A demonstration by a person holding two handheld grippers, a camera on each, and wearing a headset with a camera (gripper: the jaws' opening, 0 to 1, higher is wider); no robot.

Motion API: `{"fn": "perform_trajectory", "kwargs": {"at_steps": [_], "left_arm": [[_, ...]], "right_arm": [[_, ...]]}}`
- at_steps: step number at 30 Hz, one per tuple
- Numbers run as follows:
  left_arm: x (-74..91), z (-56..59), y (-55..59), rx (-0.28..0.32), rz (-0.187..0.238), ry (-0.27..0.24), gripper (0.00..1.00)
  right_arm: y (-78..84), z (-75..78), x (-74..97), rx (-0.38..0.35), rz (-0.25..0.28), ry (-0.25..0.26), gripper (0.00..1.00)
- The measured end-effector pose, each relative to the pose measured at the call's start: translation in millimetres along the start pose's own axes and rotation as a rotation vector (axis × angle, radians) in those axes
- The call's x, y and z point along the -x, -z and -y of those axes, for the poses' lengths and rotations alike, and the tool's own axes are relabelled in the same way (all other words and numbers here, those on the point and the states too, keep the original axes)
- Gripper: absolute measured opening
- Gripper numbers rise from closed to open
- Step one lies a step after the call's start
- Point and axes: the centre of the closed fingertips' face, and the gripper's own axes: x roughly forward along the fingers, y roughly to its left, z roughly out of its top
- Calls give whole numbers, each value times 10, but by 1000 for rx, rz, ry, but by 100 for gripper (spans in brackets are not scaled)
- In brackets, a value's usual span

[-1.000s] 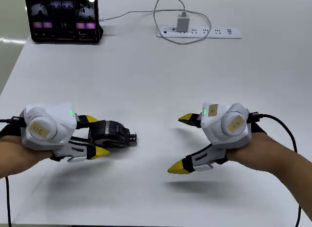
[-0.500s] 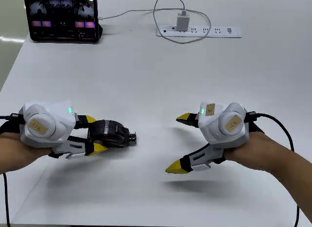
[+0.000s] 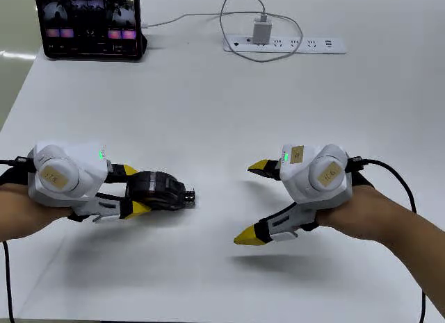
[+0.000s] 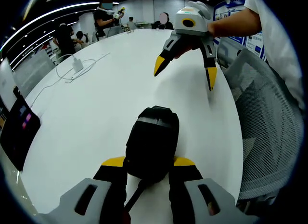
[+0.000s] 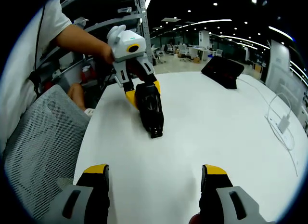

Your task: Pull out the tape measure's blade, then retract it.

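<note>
On the table (image 3: 208,114), left: tape measure (image 3: 163,191) is clamped flat by the left gripper (image 3: 134,190), its case likely braced for the pull.
Right: right gripper (image 3: 252,201) is held wide open, well apart, faced toward the blade tip (image 3: 189,196).
Pull: not yet begun.

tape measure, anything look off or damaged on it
Nothing stands out: the tape measure rests on the table, clamped in the left gripper, blade in; the right gripper hangs open, apart from it.
</note>
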Motion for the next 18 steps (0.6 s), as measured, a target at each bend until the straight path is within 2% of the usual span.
{"fn": "perform_trajectory", "kwargs": {"at_steps": [18], "left_arm": [[-1,-13,11,-12,-32,12,26]], "right_arm": [[-150,57,-138,27,31,-18,68]]}}
